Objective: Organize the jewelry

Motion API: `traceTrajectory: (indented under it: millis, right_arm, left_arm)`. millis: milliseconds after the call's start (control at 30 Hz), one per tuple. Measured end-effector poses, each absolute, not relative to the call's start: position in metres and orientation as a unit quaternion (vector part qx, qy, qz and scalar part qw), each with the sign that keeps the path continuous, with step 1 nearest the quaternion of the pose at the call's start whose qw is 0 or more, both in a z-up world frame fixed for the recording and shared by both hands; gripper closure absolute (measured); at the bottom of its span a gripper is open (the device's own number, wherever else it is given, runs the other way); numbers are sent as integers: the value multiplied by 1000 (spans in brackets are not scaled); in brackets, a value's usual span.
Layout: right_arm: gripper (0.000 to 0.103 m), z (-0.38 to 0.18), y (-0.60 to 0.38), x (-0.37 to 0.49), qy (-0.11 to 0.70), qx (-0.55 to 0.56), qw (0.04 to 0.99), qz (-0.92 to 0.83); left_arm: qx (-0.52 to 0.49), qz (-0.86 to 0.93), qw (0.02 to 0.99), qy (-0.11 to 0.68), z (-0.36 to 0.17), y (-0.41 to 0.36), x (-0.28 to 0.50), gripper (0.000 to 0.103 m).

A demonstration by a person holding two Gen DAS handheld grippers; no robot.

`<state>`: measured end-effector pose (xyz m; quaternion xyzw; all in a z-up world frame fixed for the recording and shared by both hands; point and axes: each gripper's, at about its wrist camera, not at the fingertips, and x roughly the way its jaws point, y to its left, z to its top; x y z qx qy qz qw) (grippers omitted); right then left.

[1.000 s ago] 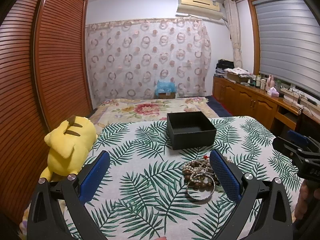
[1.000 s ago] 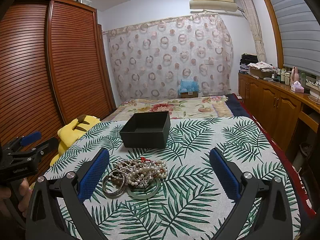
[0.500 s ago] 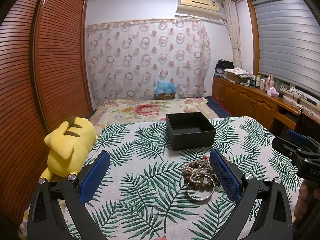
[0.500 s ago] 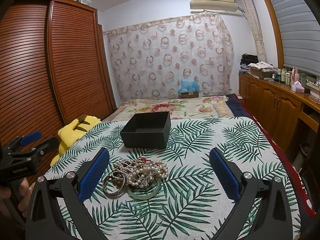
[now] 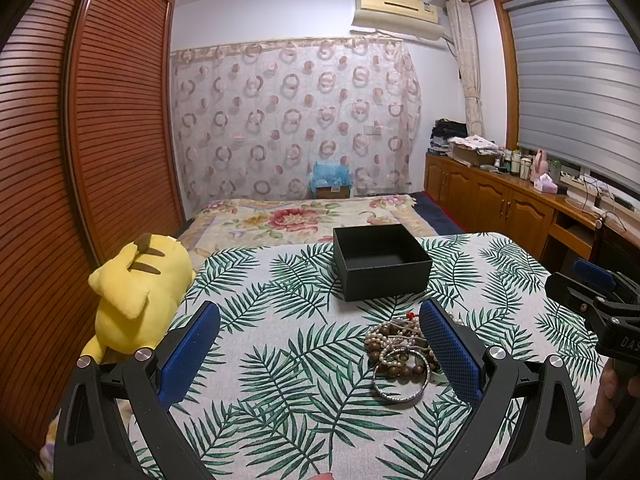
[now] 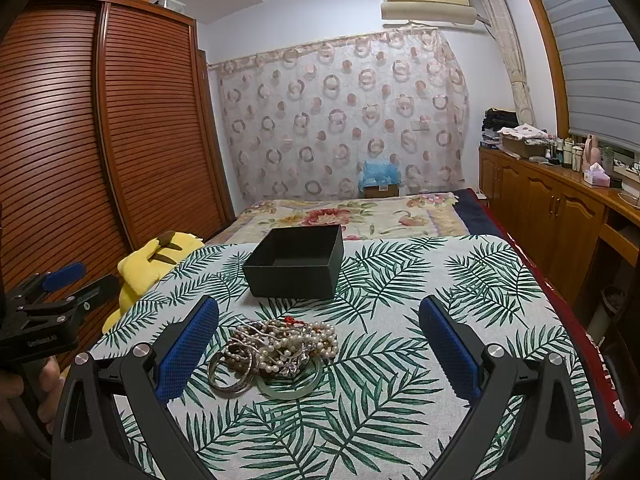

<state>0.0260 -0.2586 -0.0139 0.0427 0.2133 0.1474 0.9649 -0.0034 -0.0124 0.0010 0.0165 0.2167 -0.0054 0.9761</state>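
Note:
A pile of jewelry [image 5: 396, 350] lies on the palm-leaf tablecloth [image 5: 288, 360]: pearl strands, brown wooden beads and a silver bangle [image 5: 400, 380]. In the right wrist view the pile [image 6: 280, 346] also shows a pale green bangle [image 6: 288, 384]. An open, empty black box [image 5: 380, 260] stands behind the pile, also in the right wrist view [image 6: 296, 262]. My left gripper [image 5: 320, 344] is open and empty, above the table left of the pile. My right gripper [image 6: 320, 344] is open and empty, above the table right of the pile.
A yellow plush toy [image 5: 140, 280] lies at the table's left edge. A bed with a floral cover [image 5: 304, 216] is behind the table. A wooden wardrobe [image 5: 80, 160] is on the left, wooden cabinets [image 5: 500, 200] on the right.

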Motion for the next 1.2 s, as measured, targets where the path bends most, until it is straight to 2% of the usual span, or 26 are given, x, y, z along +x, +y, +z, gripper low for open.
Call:
traceTrajectory:
  millis: [733, 1200]
  right_arm:
    - [2, -11, -236, 24, 219, 43, 963, 153]
    - [4, -38, -253, 35, 249, 26, 951, 181]
  left_arm:
    - [14, -11, 973, 232, -4, -22, -1, 6]
    - [38, -69, 958, 277, -33, -30, 21, 6]
